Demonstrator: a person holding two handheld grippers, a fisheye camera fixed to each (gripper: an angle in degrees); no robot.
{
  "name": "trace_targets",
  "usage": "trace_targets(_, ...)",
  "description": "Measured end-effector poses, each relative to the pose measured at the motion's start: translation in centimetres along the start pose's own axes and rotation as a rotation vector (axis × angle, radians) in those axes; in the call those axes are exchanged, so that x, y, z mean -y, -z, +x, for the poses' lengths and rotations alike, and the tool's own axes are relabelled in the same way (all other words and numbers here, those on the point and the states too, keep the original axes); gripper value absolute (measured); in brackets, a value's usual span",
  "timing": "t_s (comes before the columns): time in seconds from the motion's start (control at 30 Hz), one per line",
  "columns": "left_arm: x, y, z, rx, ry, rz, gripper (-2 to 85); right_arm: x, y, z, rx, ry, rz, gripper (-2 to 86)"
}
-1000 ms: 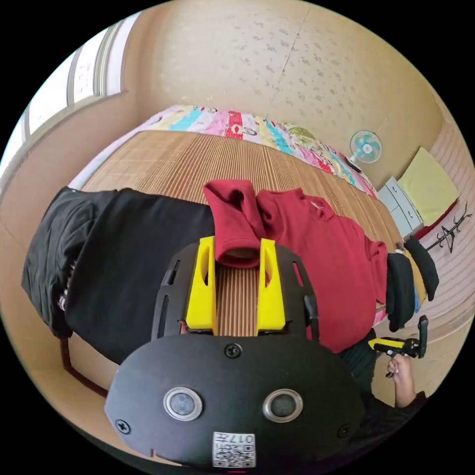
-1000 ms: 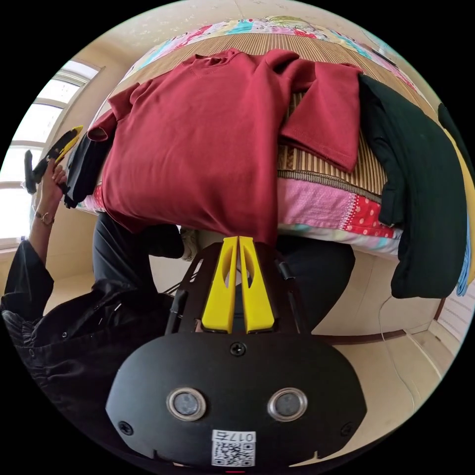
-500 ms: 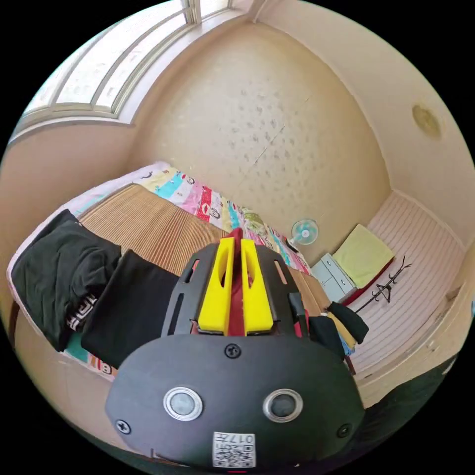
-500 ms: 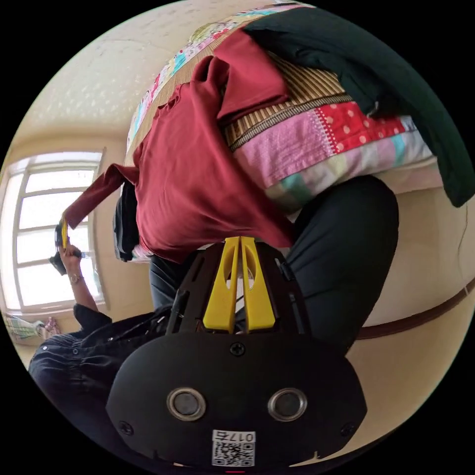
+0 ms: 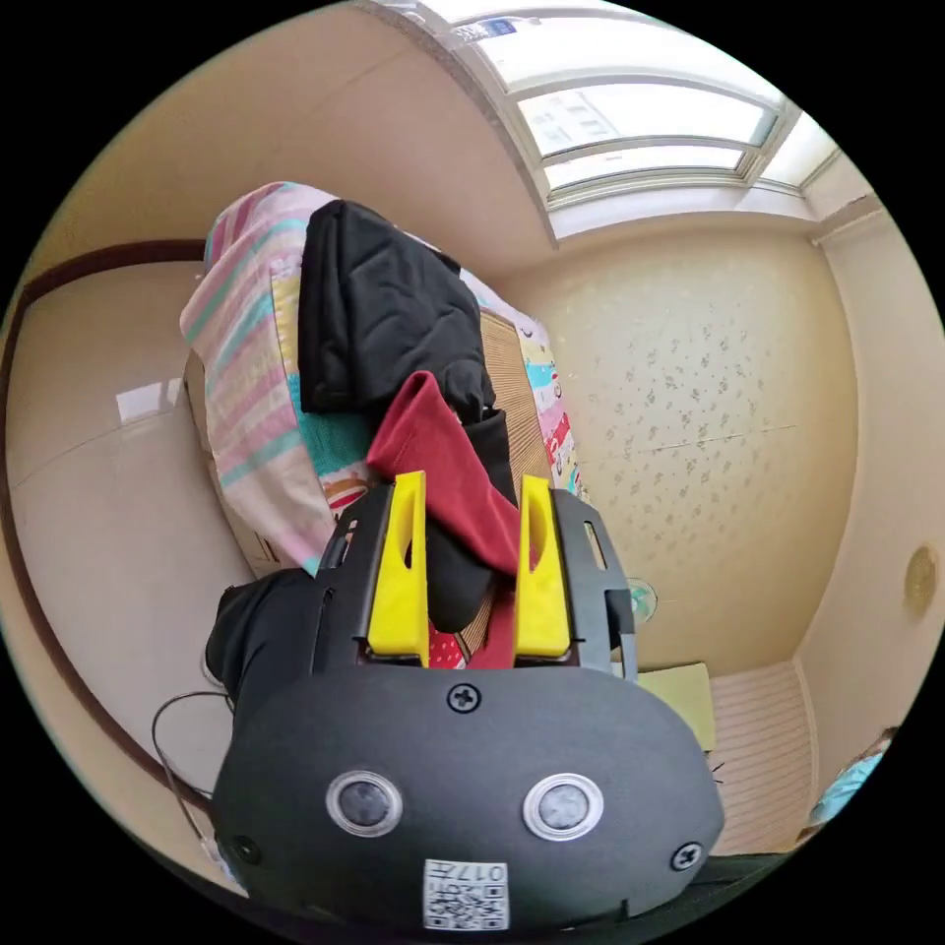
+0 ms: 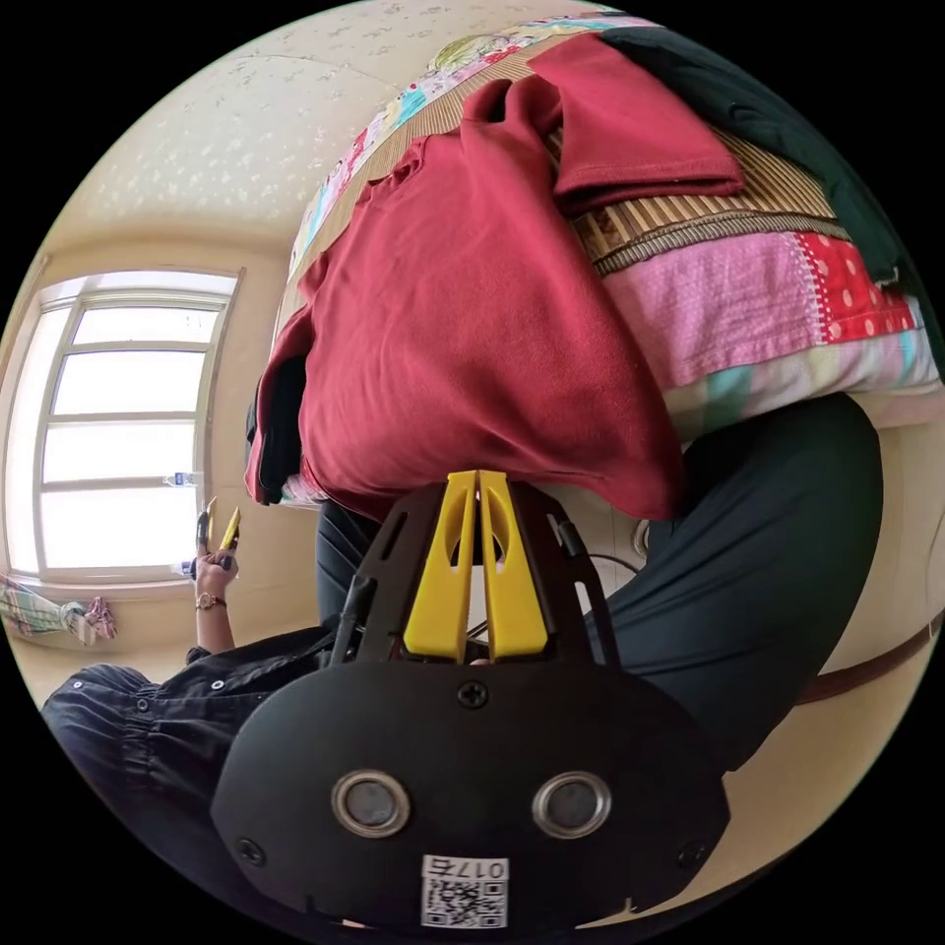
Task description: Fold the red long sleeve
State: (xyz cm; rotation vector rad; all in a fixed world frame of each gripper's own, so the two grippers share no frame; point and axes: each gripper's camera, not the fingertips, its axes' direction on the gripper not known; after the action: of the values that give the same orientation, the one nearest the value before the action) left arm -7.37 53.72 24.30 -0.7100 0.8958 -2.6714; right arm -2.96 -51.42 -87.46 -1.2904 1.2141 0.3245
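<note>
The red long sleeve (image 6: pixel 463 295) lies front up on the bed, and its lower part hangs over the bed's edge. My right gripper (image 6: pixel 477 479) is shut on its hem. One sleeve (image 6: pixel 630 138) is laid across the bamboo mat (image 6: pixel 669 212). The other sleeve (image 5: pixel 443 463) droops over the bed's edge, and its cuff lies loose between the parted jaws of my left gripper (image 5: pixel 471 482), which is open. In the right gripper view the left gripper (image 6: pixel 219 522) is held up beside the window, away from the cloth.
Black garments (image 5: pixel 379 295) are draped on the bed beside the red one, and a dark one (image 6: pixel 748 89) lies past the laid sleeve. A patchwork quilt (image 6: pixel 748 305) covers the bed's side. The person's dark trouser leg (image 6: pixel 748 571) is against the bed. A window (image 6: pixel 118 423) is behind.
The left gripper closed on the red sleeve's cuff and lifted it, then opened; the sleeve now hangs loose. The right gripper stayed shut at the hem.
</note>
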Motion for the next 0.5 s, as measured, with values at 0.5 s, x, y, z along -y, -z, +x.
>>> trace_targets(0.5,1.1,-1.4,-2.8,-0.005,0.077,0.132,4.4,-4.4,6.0,0.8,0.063,-0.032,0.141,0.4)
